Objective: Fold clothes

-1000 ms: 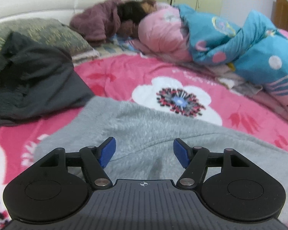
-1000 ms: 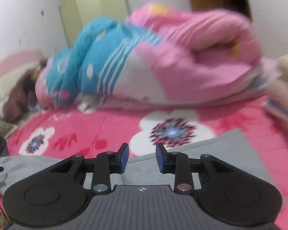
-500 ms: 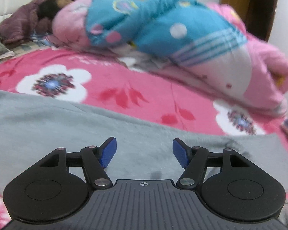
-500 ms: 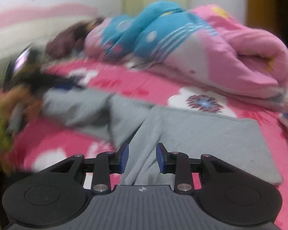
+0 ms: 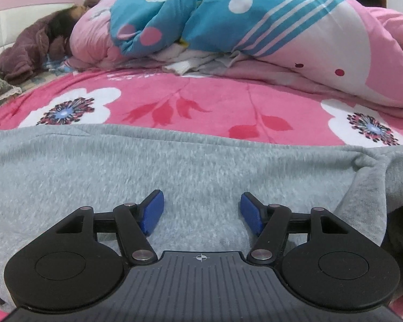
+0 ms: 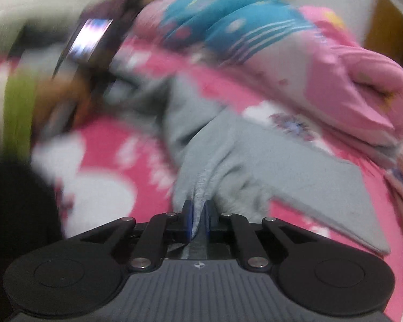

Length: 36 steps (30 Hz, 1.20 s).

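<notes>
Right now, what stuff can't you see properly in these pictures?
- Right wrist view: motion blur smears the dark and green shapes upper left; I cannot tell what they are.
- Left wrist view: the grey garment runs off the left edge, so its full shape is cut off.
- Left wrist view: the left gripper body hides the garment's near edge.

Garment (image 5: pixel 174 166) on bedspread (image 5: pixel 201 102), quilt (image 5: pixel 255 26) behind.

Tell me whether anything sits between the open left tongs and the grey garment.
Nothing visible does. The left tongs are open right over the grey garment, with only its own fleece between the blue pads. The right tongs are shut on a bunched fold of the same garment.
</notes>
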{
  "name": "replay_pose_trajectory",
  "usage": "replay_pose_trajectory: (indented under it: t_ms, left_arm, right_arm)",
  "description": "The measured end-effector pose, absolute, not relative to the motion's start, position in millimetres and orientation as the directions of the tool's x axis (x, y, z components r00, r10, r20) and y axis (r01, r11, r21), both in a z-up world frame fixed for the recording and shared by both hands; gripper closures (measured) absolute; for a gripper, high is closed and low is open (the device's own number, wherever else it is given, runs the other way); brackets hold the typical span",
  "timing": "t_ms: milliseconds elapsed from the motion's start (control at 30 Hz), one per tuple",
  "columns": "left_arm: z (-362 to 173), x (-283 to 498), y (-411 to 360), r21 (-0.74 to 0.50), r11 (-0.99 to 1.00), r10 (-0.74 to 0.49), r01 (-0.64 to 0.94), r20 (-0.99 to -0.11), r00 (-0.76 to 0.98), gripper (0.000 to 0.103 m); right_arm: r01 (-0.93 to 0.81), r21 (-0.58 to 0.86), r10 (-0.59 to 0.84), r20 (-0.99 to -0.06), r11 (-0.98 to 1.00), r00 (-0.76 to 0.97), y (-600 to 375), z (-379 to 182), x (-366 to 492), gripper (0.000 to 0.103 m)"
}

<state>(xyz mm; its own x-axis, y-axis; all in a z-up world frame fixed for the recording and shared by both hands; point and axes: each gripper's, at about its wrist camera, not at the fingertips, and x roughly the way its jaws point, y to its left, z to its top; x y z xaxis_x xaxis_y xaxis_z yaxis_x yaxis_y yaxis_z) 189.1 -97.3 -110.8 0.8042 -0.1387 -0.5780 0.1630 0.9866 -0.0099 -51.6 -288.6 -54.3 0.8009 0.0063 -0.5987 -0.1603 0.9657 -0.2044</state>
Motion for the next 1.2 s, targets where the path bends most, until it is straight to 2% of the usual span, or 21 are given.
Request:
replay_pose_trajectory:
  t_ms: [333, 600, 767, 833, 867, 967, 1000, 1033, 1133, 1200]
  left_arm:
    - [-112.1, 188.9, -99.1, -0.008, 0.987, -0.138, 0.163, -0.576, 0.806, 0.039]
    - [-113.2, 188.7, -100.4, 0.003, 0.986, -0.133, 0.164, -0.571, 0.810, 0.039]
    - [-113.6, 188.5, -99.7, 0.003, 0.986, -0.134, 0.165, -0.570, 0.811, 0.038]
    - [-113.7, 188.6, -99.9, 0.005, 0.986, -0.133, 0.165, -0.569, 0.811, 0.038]
    - [-113.9, 188.6, -100.1, 0.005, 0.986, -0.133, 0.166, -0.569, 0.811, 0.038]
    - [-114.3, 188.6, -100.4, 0.007, 0.986, -0.132, 0.166, -0.569, 0.812, 0.038]
    - [-114.3, 188.6, -100.6, 0.008, 0.986, -0.132, 0.165, -0.568, 0.812, 0.038]
    - [-114.5, 188.6, -100.7, 0.009, 0.986, -0.131, 0.165, -0.568, 0.813, 0.038]
    - [-114.8, 188.6, -101.6, 0.016, 0.986, -0.127, 0.165, -0.567, 0.814, 0.037]
    - [-114.6, 188.7, -102.1, 0.018, 0.986, -0.125, 0.165, -0.568, 0.814, 0.037]
  right_arm:
    - [0.111, 0.136, -0.033, -0.476, 0.984, 0.879, -440.8, 14.5, 7.9, 0.095]
    - [0.215, 0.029, -0.161, -0.569, 0.976, 0.807, -505.5, -23.8, 79.2, 0.095]
    - [0.310, 0.044, -0.221, -0.607, 0.950, 0.763, -537.6, -53.7, 106.8, 0.094]
    - [0.403, 0.131, -0.253, -0.596, 0.906, 0.762, -558.7, -55.4, 105.0, 0.093]
    - [0.437, 0.224, -0.239, -0.584, 0.871, 0.776, -574.0, -55.4, 99.1, 0.093]
    - [0.453, 0.405, -0.189, -0.545, 0.794, 0.817, -601.3, -54.8, 76.6, 0.092]
    - [0.437, 0.420, -0.168, -0.540, 0.795, 0.825, -602.4, -54.2, 71.2, 0.091]
    - [0.417, 0.429, -0.144, -0.538, 0.801, 0.830, -601.1, -53.8, 66.3, 0.087]
    - [0.388, 0.415, -0.120, -0.540, 0.823, 0.833, -592.1, -52.0, 55.0, 0.061]
    - [0.381, 0.398, -0.125, -0.536, 0.834, 0.835, -587.4, -50.6, 52.1, 0.061]
